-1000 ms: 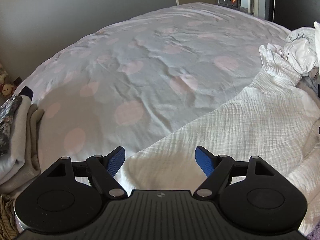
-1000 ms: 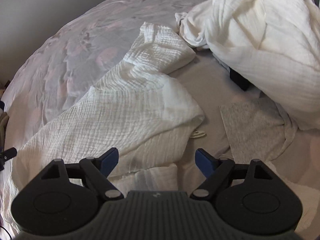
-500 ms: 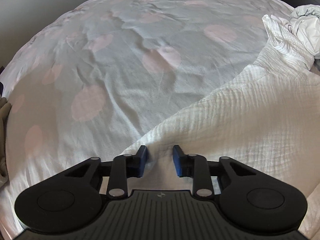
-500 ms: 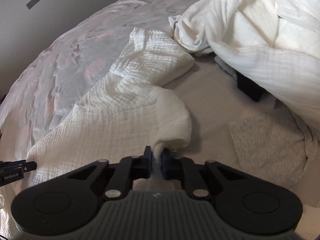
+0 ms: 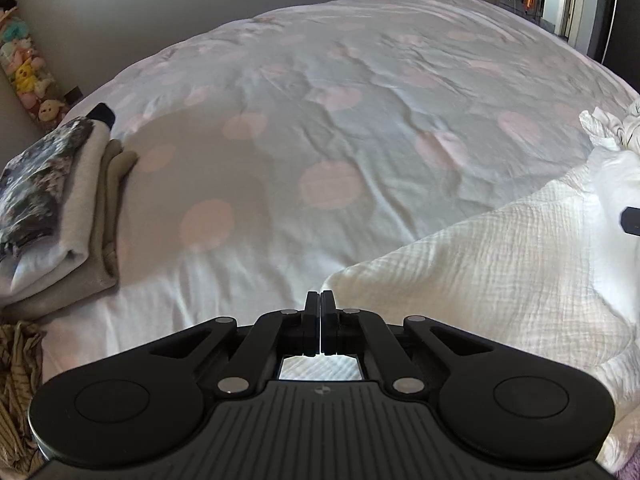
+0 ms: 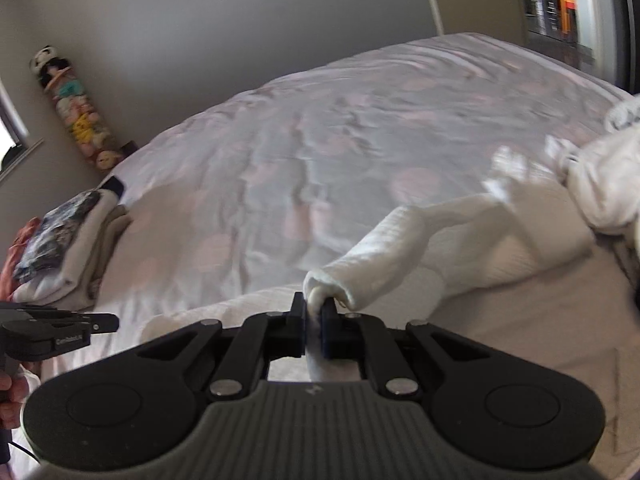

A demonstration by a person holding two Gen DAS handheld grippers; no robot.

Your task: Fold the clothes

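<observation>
Pinching a bunched corner of the white crinkled muslin garment (image 6: 400, 256), the right tool (image 6: 315, 312) holds that fold raised off the bed, its blue pads pressed onto the cloth. Left tool (image 5: 321, 300) shows its fingers pressed together at the garment's near edge (image 5: 480, 276), with only a thin sliver of white between them. Rippled, soft fabric trails rightward across the pale bedsheet with faded pink dots (image 5: 320, 128). Folded clothes in a stack (image 5: 60, 208) sit well apart, left.
</observation>
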